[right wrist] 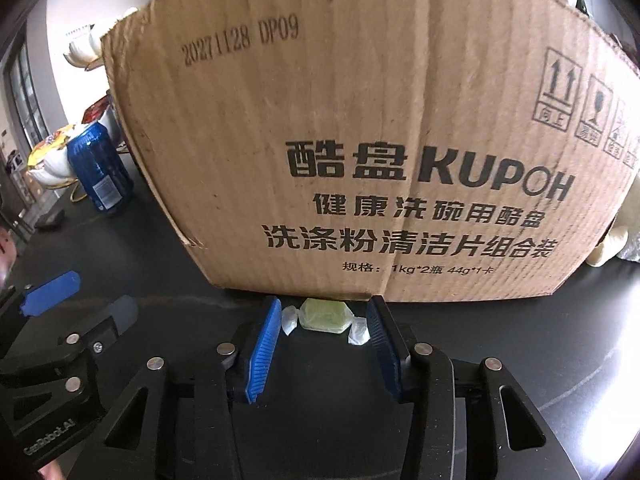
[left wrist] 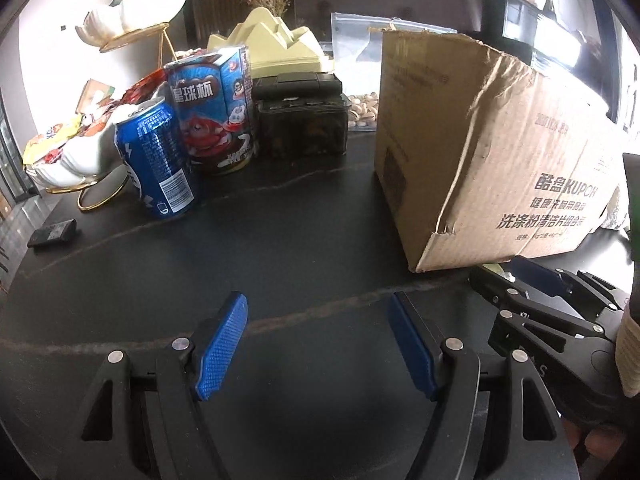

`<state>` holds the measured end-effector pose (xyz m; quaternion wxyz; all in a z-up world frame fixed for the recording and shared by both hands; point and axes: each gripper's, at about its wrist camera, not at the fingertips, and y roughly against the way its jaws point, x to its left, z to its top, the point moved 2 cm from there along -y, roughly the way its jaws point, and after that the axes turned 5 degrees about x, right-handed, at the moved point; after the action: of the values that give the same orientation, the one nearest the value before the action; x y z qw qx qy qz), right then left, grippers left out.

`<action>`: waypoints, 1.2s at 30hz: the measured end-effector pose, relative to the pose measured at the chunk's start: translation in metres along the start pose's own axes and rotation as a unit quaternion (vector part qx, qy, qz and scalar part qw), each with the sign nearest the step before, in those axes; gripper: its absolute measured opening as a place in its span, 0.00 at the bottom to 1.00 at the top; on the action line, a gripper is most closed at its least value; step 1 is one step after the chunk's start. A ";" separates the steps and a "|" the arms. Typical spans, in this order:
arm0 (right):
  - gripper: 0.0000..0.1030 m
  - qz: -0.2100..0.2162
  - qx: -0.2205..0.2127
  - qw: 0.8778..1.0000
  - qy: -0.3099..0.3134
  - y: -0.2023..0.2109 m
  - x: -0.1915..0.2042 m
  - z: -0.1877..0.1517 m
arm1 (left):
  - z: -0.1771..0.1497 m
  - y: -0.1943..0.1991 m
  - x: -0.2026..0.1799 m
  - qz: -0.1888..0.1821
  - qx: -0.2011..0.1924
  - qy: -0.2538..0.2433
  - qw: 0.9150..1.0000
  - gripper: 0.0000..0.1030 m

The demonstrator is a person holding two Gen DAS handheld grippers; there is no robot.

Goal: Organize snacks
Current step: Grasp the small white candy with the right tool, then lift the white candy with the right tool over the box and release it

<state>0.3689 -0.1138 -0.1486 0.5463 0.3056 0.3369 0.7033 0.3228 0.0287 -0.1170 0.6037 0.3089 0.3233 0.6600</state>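
A green wrapped candy (right wrist: pixel 323 315) lies on the black table against the foot of a cardboard box (right wrist: pixel 360 128). My right gripper (right wrist: pixel 325 312) is open, its blue pads on either side of the candy and apart from it. My left gripper (left wrist: pixel 318 308) is open and empty over bare table, left of the box (left wrist: pixel 496 152). The right gripper also shows in the left wrist view (left wrist: pixel 520 280). A blue can (left wrist: pixel 154 160), a blue snack cup (left wrist: pixel 214 108) and a dark lidded container (left wrist: pixel 302 120) stand at the back.
White shell-shaped dishes on gold stands (left wrist: pixel 76 160) hold wrapped snacks at the left. A clear tub of nuts (left wrist: pixel 362 114) and a green mountain-shaped holder (left wrist: pixel 276 44) stand behind. A small black object (left wrist: pixel 52 233) lies near the left table edge.
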 end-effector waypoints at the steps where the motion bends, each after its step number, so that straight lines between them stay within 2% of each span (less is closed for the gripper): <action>1: 0.44 -0.001 -0.001 1.000 0.002 -0.001 0.002 0.001 | 0.000 0.000 0.000 -0.001 0.000 0.000 1.000 0.70; 3: 0.38 0.001 0.003 1.000 0.002 -0.003 0.003 0.001 | 0.000 -0.001 0.000 -0.003 0.002 0.002 1.000 0.70; 7: 0.32 -0.002 0.003 1.000 0.003 -0.002 0.004 -0.002 | -0.001 -0.002 0.001 -0.010 0.007 0.005 1.000 0.70; 14: 0.27 -0.004 -0.004 1.000 0.001 0.004 0.003 -0.011 | -0.001 0.003 -0.001 -0.013 0.002 0.002 1.000 0.70; 24: 0.27 -0.001 -0.022 1.000 -0.009 0.034 -0.006 -0.013 | 0.001 0.022 -0.003 -0.013 -0.011 -0.002 1.000 0.70; 36: 0.27 0.004 -0.063 0.998 -0.023 0.096 -0.017 -0.011 | 0.005 0.063 -0.015 -0.025 -0.039 -0.013 0.999 0.70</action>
<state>0.3100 -0.1486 -0.0785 0.5696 0.2880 0.2779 0.7180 0.2904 0.0102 -0.0642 0.6354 0.2858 0.2972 0.6529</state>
